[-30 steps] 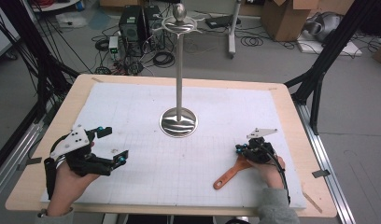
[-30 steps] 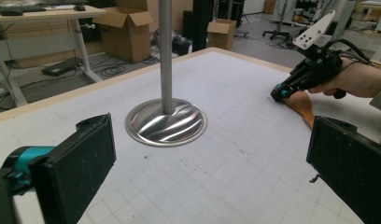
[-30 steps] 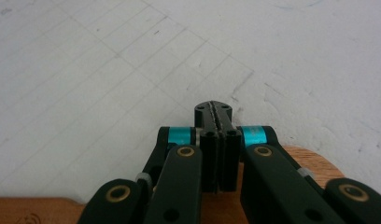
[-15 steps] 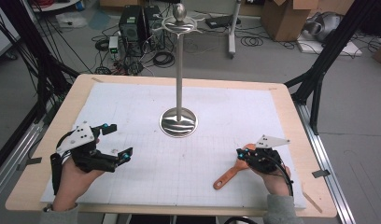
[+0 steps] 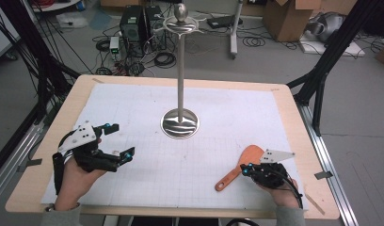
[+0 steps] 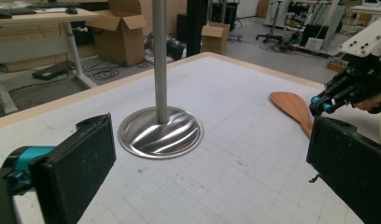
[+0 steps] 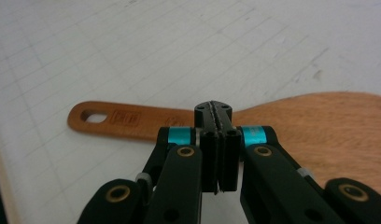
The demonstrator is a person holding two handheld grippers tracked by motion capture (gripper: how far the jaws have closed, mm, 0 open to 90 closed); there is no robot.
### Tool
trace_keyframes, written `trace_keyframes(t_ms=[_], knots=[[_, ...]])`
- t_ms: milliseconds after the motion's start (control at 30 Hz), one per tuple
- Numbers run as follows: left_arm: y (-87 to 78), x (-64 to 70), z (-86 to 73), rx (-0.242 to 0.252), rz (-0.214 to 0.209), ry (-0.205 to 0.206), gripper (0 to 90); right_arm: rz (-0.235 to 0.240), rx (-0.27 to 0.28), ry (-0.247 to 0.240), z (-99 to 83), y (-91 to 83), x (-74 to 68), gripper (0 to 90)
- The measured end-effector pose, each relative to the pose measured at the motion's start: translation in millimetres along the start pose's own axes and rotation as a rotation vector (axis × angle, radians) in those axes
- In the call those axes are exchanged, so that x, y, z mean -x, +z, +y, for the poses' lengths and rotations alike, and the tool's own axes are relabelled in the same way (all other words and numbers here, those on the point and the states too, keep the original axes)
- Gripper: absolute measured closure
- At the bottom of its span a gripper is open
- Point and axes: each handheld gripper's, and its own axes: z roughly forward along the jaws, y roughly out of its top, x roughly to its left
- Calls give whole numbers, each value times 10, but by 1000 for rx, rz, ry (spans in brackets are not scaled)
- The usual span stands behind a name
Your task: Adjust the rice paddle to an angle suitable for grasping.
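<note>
Down at the near right of the worktop [image 5: 49,141], the right hand-held gripper [image 7: 215,122] has its two black jaws pressed flat together with nothing between them, the tips sitting just above the neck of the wooden spatula [image 7: 291,122], where handle meets blade. Whether the tips touch the wood cannot be told. The spatula lies flat on the white gridded mat [image 5: 190,165], its blade toward the far right and its handle running to the near left in the high view. A hanging slot is cut through the handle's end, and beside it a small boxed mark is stamped into the wood; the letters are too blurred to read.

Over on the near left, the left hand-held gripper [image 5: 116,142] is held above the mat with its jaws spread wide apart and empty, pointed toward the middle of the worktop. Its own view looks between the jaws at the round ribbed base of the metal stand [image 6: 160,130], whose plain pole rises from the centre of the mat, well apart from both grippers. Cardboard boxes [image 6: 121,32] sit on the floor beyond the worktop; no print on them is legible.
</note>
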Motion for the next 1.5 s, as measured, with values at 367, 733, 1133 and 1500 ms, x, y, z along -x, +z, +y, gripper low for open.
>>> trace_keyframes(t_ms=[367,733,1133,1500], knots=[[17,4,-1,-3,0,2,17,94,-55,-42,-72,123,-25,896],[-66,8,-5,0,14,3,17,72,-74,-58,77,287,-96,896],[-252,-2,-51,-2,58,1,17,30,-87,-36,263,488,-85,896],[-386,-5,-93,-9,85,0,18,-2,-77,-19,402,659,-30,895]])
